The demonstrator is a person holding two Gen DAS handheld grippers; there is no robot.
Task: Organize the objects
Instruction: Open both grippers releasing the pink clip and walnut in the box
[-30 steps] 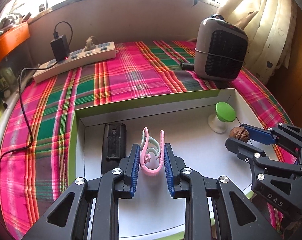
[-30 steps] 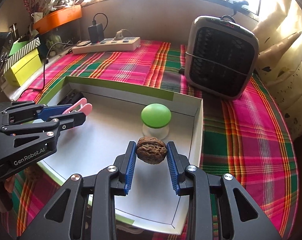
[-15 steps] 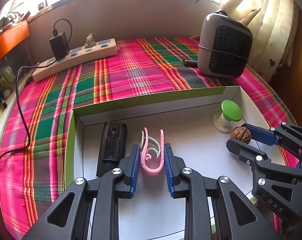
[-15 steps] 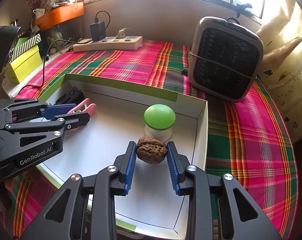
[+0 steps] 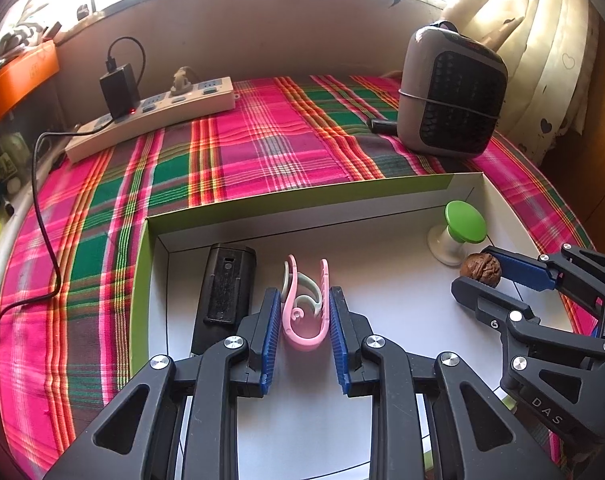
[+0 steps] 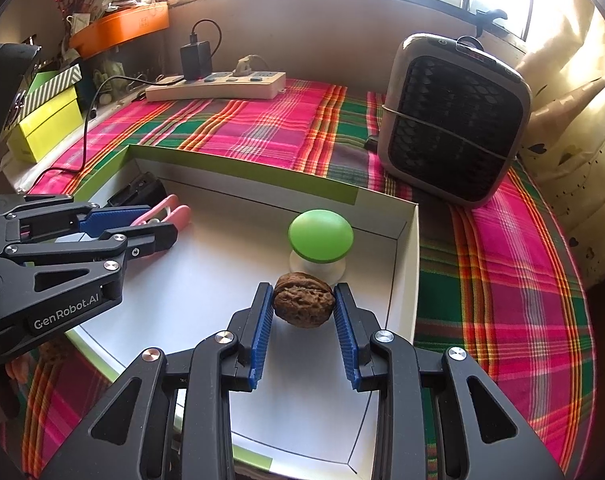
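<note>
A shallow white box with green walls lies on the plaid cloth. My left gripper is shut on a pink clip, held just above the box floor; its pink tips show past the left gripper in the right wrist view. My right gripper is shut on a brown walnut, over the box near its right wall. From the left wrist view the walnut sits between the right gripper's fingers. A green-capped white knob stands in the box just beyond the walnut.
A black rectangular device lies in the box at its left wall, beside the clip. A grey heater stands on the cloth beyond the box's right corner. A power strip with a black charger and cable lies at the back left. Yellow-green boxes sit far left.
Both views drift slightly across the frames, the scene shifting right and a little down. The clip and the walnut stay gripped between their pads as before.
</note>
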